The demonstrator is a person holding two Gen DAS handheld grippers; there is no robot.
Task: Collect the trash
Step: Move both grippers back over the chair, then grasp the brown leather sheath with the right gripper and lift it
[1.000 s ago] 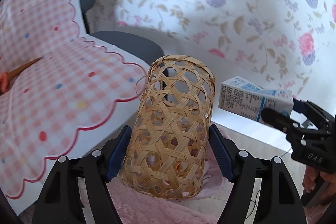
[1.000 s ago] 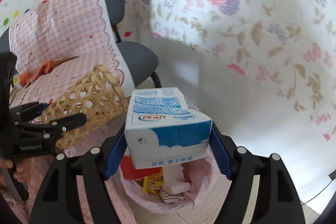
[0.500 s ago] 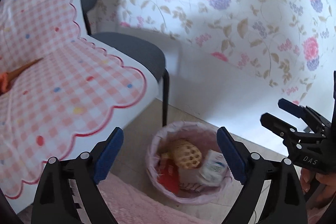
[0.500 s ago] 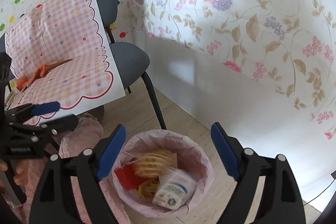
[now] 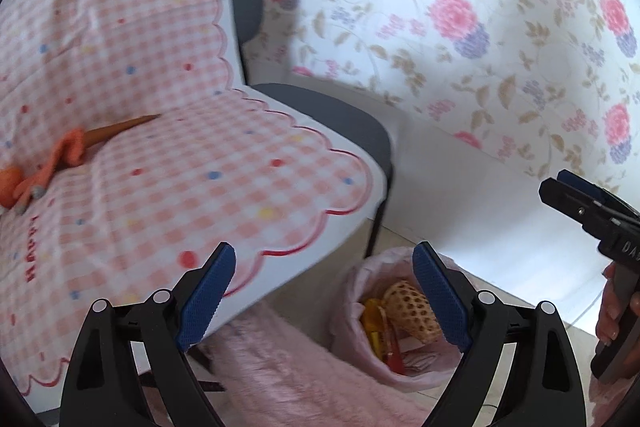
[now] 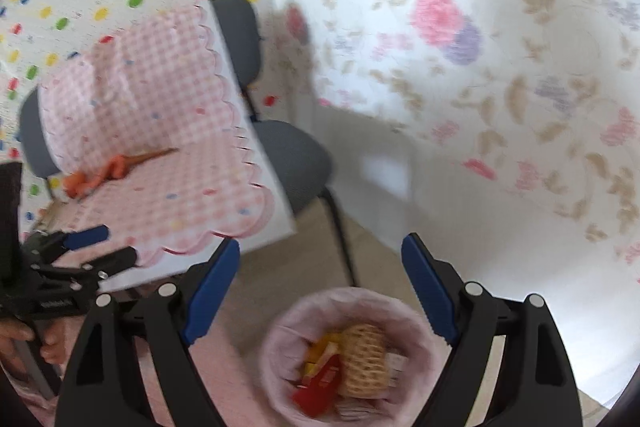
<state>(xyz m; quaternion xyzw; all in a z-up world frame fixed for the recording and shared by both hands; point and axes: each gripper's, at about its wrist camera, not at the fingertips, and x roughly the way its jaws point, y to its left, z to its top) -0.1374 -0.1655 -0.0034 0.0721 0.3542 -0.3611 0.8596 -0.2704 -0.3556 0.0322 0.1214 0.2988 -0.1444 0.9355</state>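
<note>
A pink-lined trash bin stands on the floor by the chair; it also shows in the left wrist view. A woven bamboo basket lies inside it among red and yellow wrappers, and shows in the left wrist view. My left gripper is open and empty, above and left of the bin. My right gripper is open and empty, just above the bin. An orange toy-like item lies on the chair's pink checked cover.
A grey chair draped with a pink checked cloth stands left of the bin. A pink fluffy rug lies on the floor in front. Floral wallpaper covers the wall behind.
Both grippers let go: the basket and the milk carton dropped into the bin. Both grippers have since pulled back and swung left toward the chair.
</note>
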